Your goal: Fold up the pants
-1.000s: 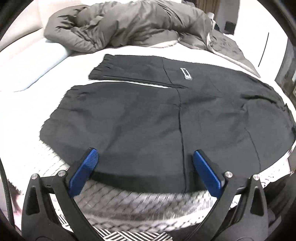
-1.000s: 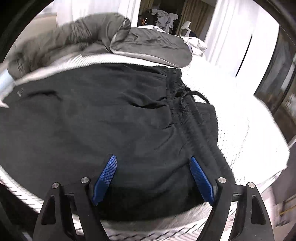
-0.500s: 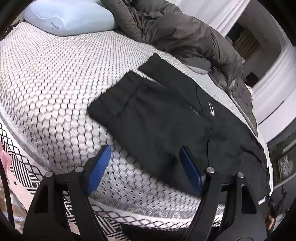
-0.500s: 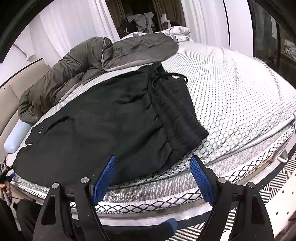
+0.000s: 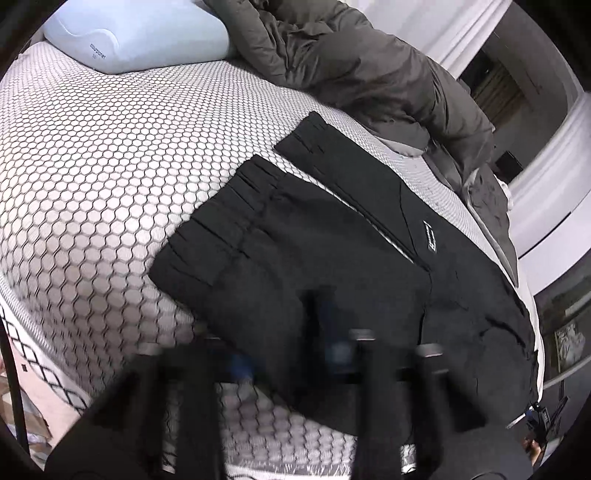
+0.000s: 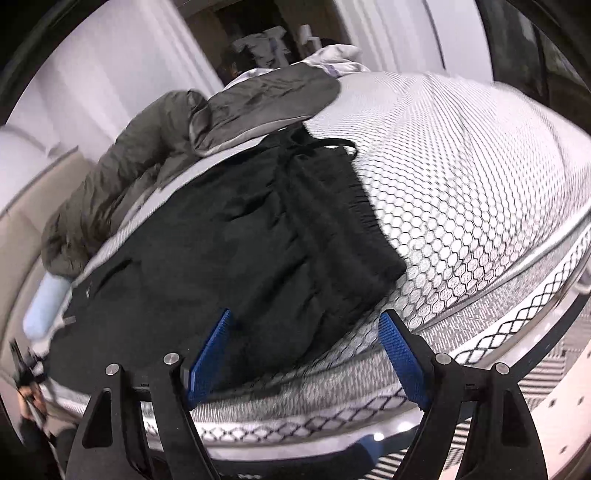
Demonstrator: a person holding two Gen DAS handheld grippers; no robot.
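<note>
1. Pants (image 5: 332,266) lie spread flat on the honeycomb-patterned mattress (image 5: 92,177), both legs side by side with their cuffs toward 10 o'clock in the left wrist view; in the right wrist view the waistband (image 6: 340,221) and its drawstring sit at 1 o'clock. No fold is made yet.
2. Change, left view: half a second ago the left gripper (image 5: 288,354) showed two sharp blue pads set wide apart; now it is a dark smear at 6 o'clock over the near edge of the cloth, with blue traces drawn closer together. The blur reads as a fast move, probably a closing on the near leg hem, but whether the tongs are released or clenched cannot be told.
3. Change, right view: the right gripper (image 6: 306,362) has swung so that the bed edge tilts, and the waist corner now lies between its pads rather than beyond them.
4. Meaning for the task: both tools appear to be taking hold of the near long edge, the first step of a lengthwise fold. This is a judgement only.
5. Pose, right: tongs released, pads wide apart, low at 6 o'clock, level with the mattress rim, not gripping cloth.
6. Surroundings: a grey duvet (image 5: 369,74) is heaped at 12 o'clock beyond the garment, a pale blue pillow (image 5: 140,33) at 11 o'clock.
</note>
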